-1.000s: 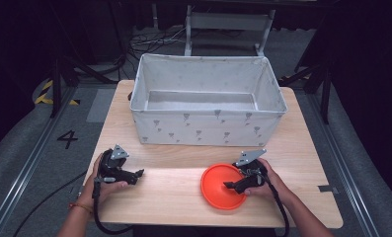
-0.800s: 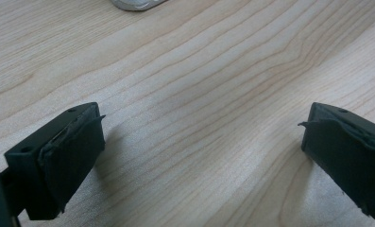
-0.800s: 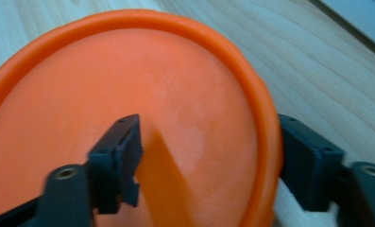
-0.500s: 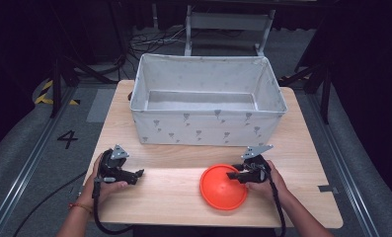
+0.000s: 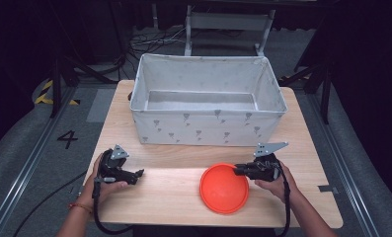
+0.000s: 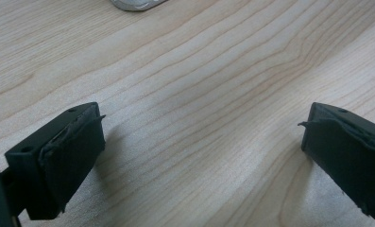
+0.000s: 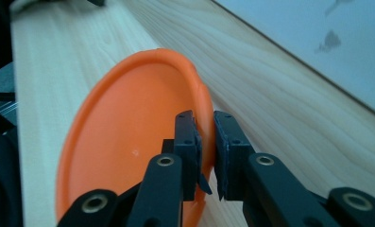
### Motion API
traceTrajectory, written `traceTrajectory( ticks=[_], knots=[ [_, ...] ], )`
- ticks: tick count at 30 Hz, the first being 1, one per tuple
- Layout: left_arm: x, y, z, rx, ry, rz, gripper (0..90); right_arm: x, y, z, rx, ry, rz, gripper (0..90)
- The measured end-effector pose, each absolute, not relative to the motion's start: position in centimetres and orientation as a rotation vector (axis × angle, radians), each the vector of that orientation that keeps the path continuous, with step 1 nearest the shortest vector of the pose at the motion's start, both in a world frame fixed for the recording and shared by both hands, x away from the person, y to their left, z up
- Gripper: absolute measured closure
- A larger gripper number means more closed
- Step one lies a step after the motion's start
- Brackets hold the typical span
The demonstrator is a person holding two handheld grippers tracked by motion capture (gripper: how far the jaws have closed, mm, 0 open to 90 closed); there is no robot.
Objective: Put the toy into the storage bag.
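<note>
At the near right of the table [image 5: 174, 197], the orange plate [image 5: 224, 188] is pinched by its rim in the right gripper [image 7: 205, 137], whose jaws have just been closing, so it could be dropped if tilted on so thin a hold.

orange plate [image 5: 223, 190], grey-patterned white bin [image 5: 208, 129]

The right gripper [image 7: 205, 137] has its two black jaws pinched on the rim of an orange plate [image 7: 128, 142], one jaw inside the dish and one outside; they have just been closing on that rim. The plate stands tilted above the pale wooden surface [image 7: 289, 109]. A white fabric wall with small grey marks [image 7: 327, 42] fills the upper right corner.
</note>
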State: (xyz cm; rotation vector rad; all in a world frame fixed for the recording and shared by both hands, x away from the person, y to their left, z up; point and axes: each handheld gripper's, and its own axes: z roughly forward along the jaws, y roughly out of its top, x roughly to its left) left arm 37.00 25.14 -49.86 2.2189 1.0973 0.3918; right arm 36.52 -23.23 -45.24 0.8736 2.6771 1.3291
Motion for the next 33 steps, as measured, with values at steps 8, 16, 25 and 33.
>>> traceTrajectory(
  ticks=[8, 16, 25, 33],
  knots=[
    [36.9, 25.1, -49.9, 2.217, 1.107, 0.386, 0.5, 35.3, -23.7, -43.5, 0.766, 2.635, 1.302, 82.1],
    [36.9, 25.1, -49.9, 2.214, 1.111, 0.384, 0.5, 34.2, -24.4, -41.7, 0.681, 2.62, 1.22, 82.1],
    [36.9, 25.1, -49.9, 2.214, 1.11, 0.386, 0.5, 33.5, -26.0, -40.4, 0.671, 2.576, 1.197, 82.1],
    [36.9, 25.1, -49.9, 2.212, 1.115, 0.38, 0.5, 33.1, -27.1, -39.2, 0.672, 2.535, 1.196, 82.2]
  ],
)
